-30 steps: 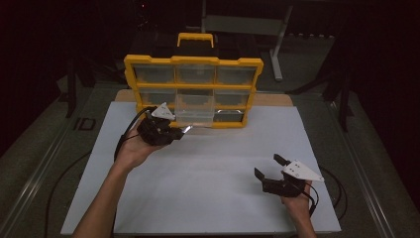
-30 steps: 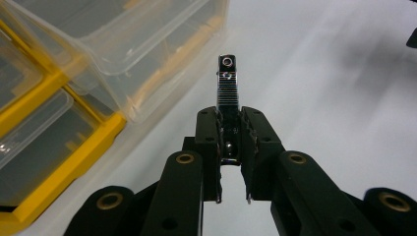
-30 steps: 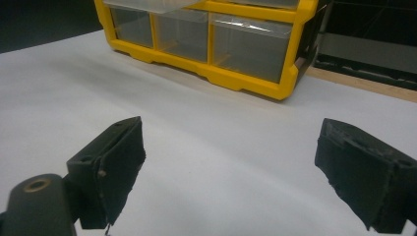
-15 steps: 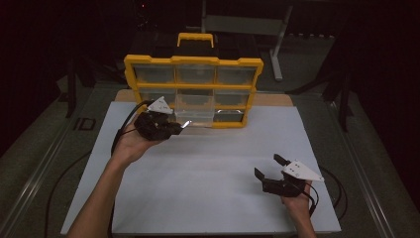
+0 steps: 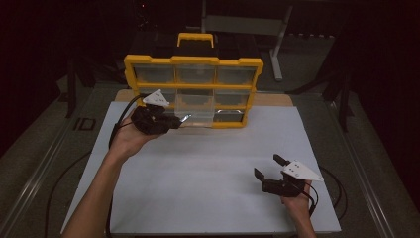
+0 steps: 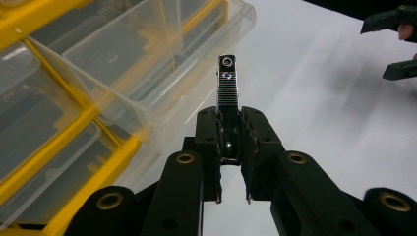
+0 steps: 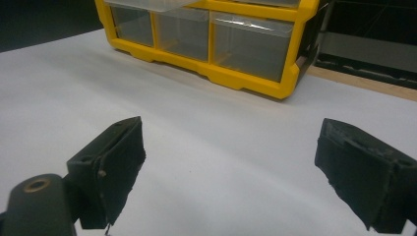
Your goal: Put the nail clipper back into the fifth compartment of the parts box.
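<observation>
My left gripper [image 5: 174, 121] [image 6: 230, 118] is shut on a shiny metal nail clipper [image 5: 184, 118] [image 6: 227, 83], whose tip pokes out beyond the jaws. It hovers just in front of a yellow organizer [image 5: 193, 62] [image 7: 246, 81] with clear drawers, beside a pulled-out clear drawer [image 5: 200, 116] [image 6: 162, 44] in the bottom row. My right gripper [image 5: 268, 166] [image 7: 231, 132] stands open, with nothing between its jaws, low over the white tabletop [image 5: 208, 168] at the front right.
The organizer stands upright at the back of the white sheet, with a second yellow handle [image 5: 195, 38] behind it. A metal frame [image 5: 277, 54] stands in the dark beyond. Cables trail from both grippers along the table's sides.
My left gripper has shifted slightly up and toward the organizer with the clipper still in it, and its hand has turned. The right gripper has stayed put.
</observation>
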